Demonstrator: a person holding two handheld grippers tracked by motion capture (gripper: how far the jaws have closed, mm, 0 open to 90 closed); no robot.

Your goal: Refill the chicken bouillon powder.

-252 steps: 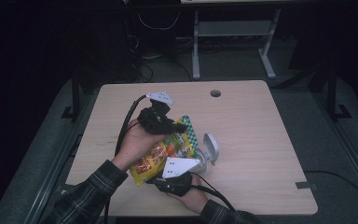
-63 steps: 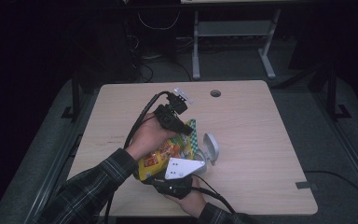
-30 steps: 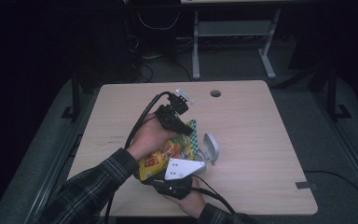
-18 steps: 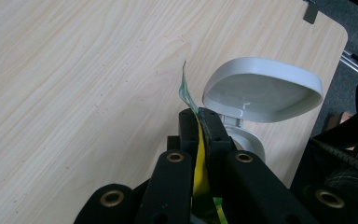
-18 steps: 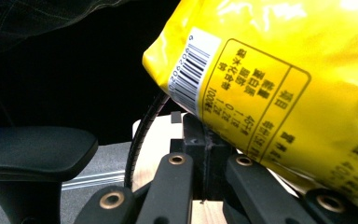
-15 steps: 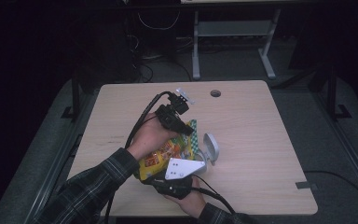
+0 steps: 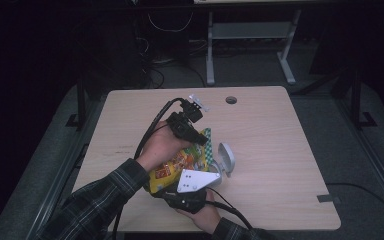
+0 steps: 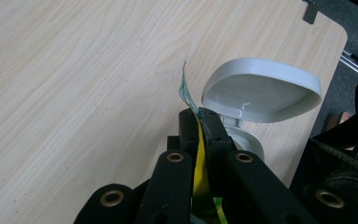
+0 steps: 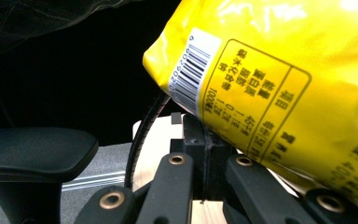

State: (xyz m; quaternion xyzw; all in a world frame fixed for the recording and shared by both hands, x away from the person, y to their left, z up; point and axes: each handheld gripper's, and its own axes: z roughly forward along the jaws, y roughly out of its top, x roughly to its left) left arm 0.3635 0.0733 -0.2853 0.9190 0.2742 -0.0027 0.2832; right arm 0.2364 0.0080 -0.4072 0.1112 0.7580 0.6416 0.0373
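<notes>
A yellow snack bag (image 7: 180, 162) with a green-checked top is held up between both grippers over the table's near half. My left gripper (image 7: 200, 137) is shut on the bag's top edge; in the left gripper view the jaws (image 8: 199, 116) pinch the thin yellow-green seam (image 8: 197, 163). My right gripper (image 7: 172, 190), with its grey plate (image 7: 195, 180), sits at the bag's lower end. In the right gripper view its jaws (image 9: 200, 126) stand together with the bag's barcode corner (image 9: 284, 70) running into them.
A white container (image 7: 225, 160) with its lid flipped open stands just right of the bag, seen close beyond the left jaws (image 8: 261, 88). The wooden table (image 7: 280, 130) has a cable hole (image 7: 231, 100) at the back. A black chair armrest (image 9: 32, 144) lies below the table edge.
Since the oldest frame my left gripper has shifted a little right and up along the bag's top. Over the last second nothing has moved.
</notes>
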